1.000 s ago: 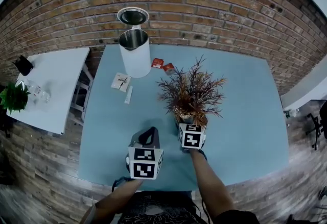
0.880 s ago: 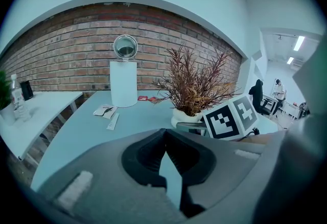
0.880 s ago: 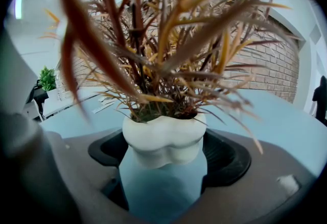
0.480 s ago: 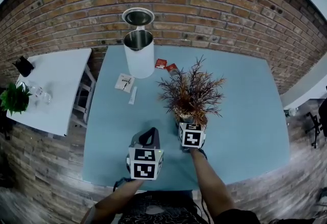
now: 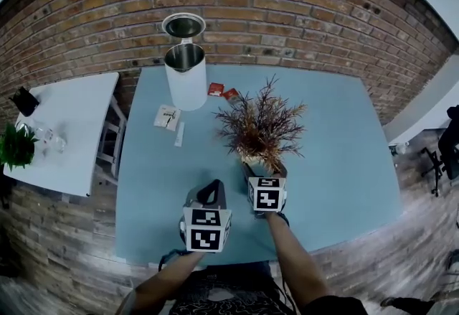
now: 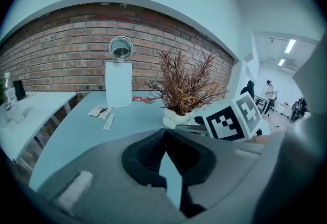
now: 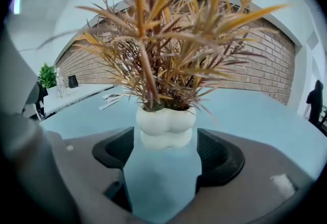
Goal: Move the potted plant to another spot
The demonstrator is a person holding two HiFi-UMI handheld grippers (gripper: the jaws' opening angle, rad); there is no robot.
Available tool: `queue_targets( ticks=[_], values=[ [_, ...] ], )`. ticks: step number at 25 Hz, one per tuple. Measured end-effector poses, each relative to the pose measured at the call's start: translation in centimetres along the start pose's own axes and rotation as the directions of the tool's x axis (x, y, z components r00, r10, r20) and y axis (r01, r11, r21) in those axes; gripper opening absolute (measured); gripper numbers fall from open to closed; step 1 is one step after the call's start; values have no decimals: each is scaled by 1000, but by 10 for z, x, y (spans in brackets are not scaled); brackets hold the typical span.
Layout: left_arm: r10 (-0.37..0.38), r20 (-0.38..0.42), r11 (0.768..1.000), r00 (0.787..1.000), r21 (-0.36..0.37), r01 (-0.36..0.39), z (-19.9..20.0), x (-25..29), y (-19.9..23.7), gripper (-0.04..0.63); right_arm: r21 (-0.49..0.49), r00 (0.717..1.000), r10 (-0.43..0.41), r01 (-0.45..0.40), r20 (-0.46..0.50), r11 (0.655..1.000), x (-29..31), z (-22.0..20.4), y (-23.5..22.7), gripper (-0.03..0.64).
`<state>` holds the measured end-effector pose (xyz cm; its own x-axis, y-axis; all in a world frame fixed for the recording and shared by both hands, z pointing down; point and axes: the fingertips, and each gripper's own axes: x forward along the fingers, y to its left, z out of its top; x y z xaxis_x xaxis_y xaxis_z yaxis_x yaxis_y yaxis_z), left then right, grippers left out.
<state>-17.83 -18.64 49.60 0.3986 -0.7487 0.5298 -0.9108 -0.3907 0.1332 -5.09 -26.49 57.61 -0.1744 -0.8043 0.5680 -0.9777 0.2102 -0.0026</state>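
The potted plant (image 5: 259, 127), with rusty brown spiky leaves in a lumpy white pot (image 7: 165, 125), stands upright in the middle of the light blue table (image 5: 337, 163). My right gripper (image 5: 259, 171) reaches at it from the near side. Its jaws have just been closing, with the pot between their tips (image 7: 165, 139); I see no clear press on it. My left gripper (image 5: 210, 190) hovers left of the right one, jaws meeting at the tips (image 6: 164, 133) with nothing in them. In the left gripper view the pot (image 6: 176, 117) sits beside the right gripper's marker cube (image 6: 232, 118).
A tall white bin (image 5: 186, 77) with its round lid raised stands at the table's far left by the brick wall. Red packets (image 5: 221, 91) and paper slips (image 5: 168, 117) lie near it. A white side table (image 5: 64, 127) with a green plant (image 5: 16, 147) is at the left.
My right gripper has edged slightly closer to the pot. The plant stands where it was, and the left gripper has stayed put.
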Motion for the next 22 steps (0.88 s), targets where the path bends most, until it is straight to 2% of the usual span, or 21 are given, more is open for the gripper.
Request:
queue_targets(
  ticks=[11,22],
  values=[
    [-40,-12,999,999,-7,40,-12,-5,-18,-5,12,1000,5,-5,10,1000,-49,-5,6,242],
    [-51,-1,998,999,44,51,-13,-4,-54,-5,37,995,35,-38,88,999,-104,5,4,161]
  ],
)
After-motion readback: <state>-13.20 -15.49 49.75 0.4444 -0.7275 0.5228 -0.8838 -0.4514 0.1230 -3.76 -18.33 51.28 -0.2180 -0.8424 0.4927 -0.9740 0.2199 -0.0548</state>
